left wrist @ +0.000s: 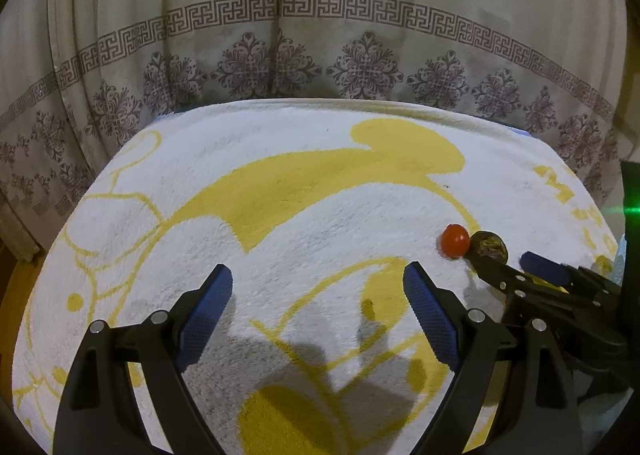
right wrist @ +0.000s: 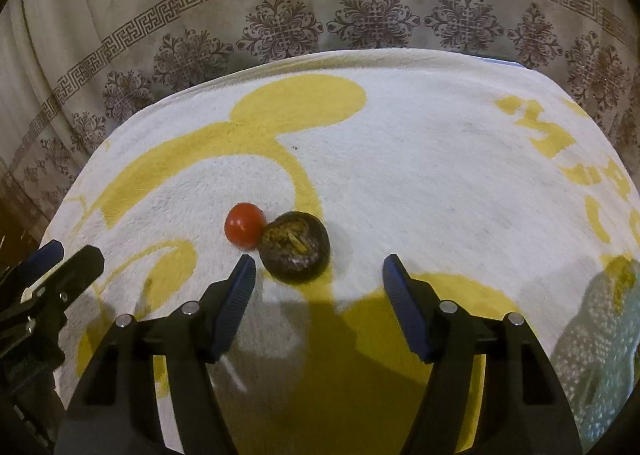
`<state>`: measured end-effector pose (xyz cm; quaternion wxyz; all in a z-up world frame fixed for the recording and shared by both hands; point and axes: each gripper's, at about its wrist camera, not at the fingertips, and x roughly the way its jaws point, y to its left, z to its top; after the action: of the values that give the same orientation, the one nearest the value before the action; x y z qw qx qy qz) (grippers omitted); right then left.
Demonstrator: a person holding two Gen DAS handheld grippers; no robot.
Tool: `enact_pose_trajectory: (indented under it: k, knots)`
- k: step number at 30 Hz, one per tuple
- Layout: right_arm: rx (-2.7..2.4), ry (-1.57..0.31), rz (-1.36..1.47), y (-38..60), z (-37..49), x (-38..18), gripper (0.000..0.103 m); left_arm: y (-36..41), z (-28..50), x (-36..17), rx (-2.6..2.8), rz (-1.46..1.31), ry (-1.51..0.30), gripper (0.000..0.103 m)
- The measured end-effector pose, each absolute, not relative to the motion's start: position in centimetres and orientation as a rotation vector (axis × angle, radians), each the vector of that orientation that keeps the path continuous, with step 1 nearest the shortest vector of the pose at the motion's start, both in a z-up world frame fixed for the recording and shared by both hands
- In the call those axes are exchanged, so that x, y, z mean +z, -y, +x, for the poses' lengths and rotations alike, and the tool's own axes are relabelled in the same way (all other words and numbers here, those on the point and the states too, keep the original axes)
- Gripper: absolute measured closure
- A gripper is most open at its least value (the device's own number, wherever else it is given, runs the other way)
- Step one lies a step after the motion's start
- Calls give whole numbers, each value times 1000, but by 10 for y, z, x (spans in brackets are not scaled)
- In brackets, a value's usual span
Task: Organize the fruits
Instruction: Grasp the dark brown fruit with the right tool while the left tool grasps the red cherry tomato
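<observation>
A small red tomato (right wrist: 245, 224) and a dark, shrivelled round fruit (right wrist: 296, 247) with yellowish flecks lay touching each other on a white towel (right wrist: 420, 183) printed with yellow cartoon shapes and letters. The tomato sat on the dark fruit's left.

The right wrist view showed the pair closely: both fruits lay just ahead of the right gripper (right wrist: 319, 269), nearer its left blue pad (right wrist: 236, 303) than its right one. The jaws stood apart with nothing between the pads, and neither pad touched the fruit. This view alone showed the dark fruit's mottled top, and a pale mesh-like cloth (right wrist: 600, 335) at the towel's right edge. The left gripper's fingers came in at that view's left border.

The left wrist view showed the same fruits small and far to the right, the tomato (left wrist: 455, 240) clear but the dark fruit (left wrist: 489, 247) partly hidden behind the right gripper's black finger (left wrist: 500, 275). The left gripper (left wrist: 318, 279) was spread wide over bare towel (left wrist: 300, 255), holding nothing, well apart from the fruits. Its shadow fell on the cloth below.

Behind the towel hung a cream curtain (left wrist: 320, 35) with a key-pattern border and purple floral medallions. A green glare streak (left wrist: 632, 210) showed only at the left view's right edge.
</observation>
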<state>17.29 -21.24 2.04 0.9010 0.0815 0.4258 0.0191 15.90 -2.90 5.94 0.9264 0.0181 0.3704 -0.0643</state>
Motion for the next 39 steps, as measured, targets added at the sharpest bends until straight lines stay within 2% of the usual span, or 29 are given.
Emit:
enact_pose_trajectory:
  k: [6, 7, 8, 9, 23, 39]
  knots:
    - [54, -882, 153, 210, 183, 19, 46, 29, 162, 56, -122, 43, -770, 16]
    - [62, -879, 147, 209, 183, 19, 50, 29, 162, 56, -120, 44, -771, 16]
    - [80, -879, 146, 207, 182, 20, 61, 30, 163, 56, -119, 46, -773, 16]
    - [90, -882, 145, 206, 181, 20, 63, 31, 164, 55, -118, 49, -775, 16]
    - [13, -860, 155, 229, 144, 31, 63, 72, 179, 56, -225, 106, -782, 17]
    - [18, -867, 153, 232, 129, 21, 63, 123, 204, 36, -388, 107, -841, 58]
